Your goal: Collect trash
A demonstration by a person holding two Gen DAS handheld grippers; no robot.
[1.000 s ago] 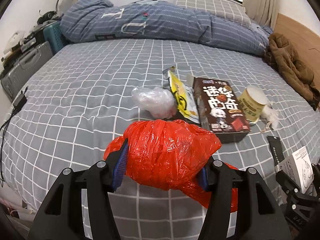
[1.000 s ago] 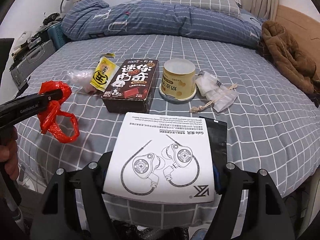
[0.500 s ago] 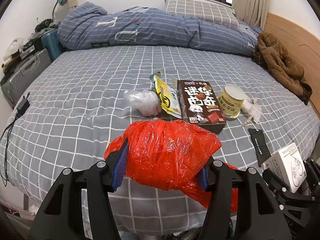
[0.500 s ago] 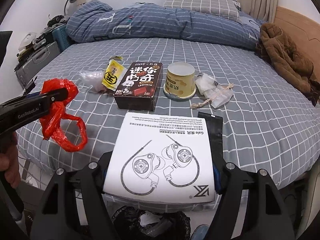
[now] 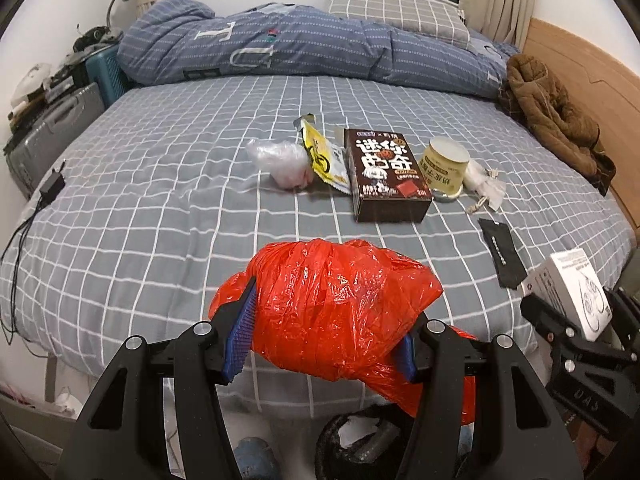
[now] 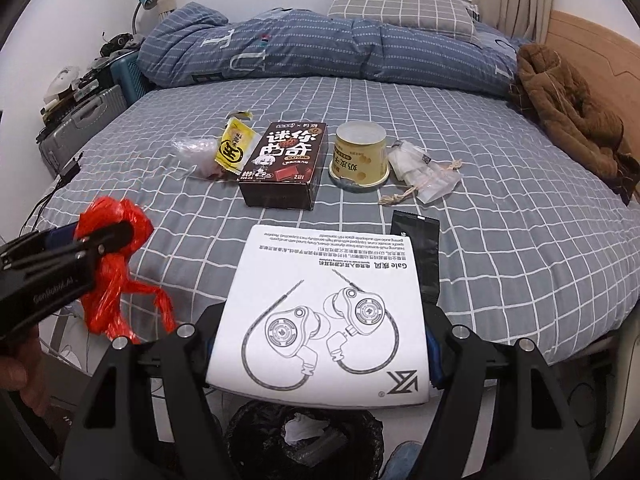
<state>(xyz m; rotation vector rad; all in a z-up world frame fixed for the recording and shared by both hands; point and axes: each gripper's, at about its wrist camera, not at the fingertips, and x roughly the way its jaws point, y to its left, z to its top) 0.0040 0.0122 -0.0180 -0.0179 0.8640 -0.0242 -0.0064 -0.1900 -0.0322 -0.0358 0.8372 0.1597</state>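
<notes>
A crumpled red bag (image 5: 336, 312) is clamped between the pads of the left gripper (image 5: 324, 344), and a white earphone box (image 6: 324, 316) is pinched flat in the right gripper (image 6: 320, 344); both are held out past the foot of the bed (image 6: 520, 240), seemingly so each can be dropped into the black bin (image 6: 304, 440) seen below at 6 o'clock. Left on the bed at 12 o'clock of the grippers are a brown snack box (image 6: 284, 164), a yellow packet (image 6: 234, 146), a yellow tub (image 6: 360, 156), clear wrappers (image 6: 424, 172) and a black sachet (image 6: 416, 236).
</notes>
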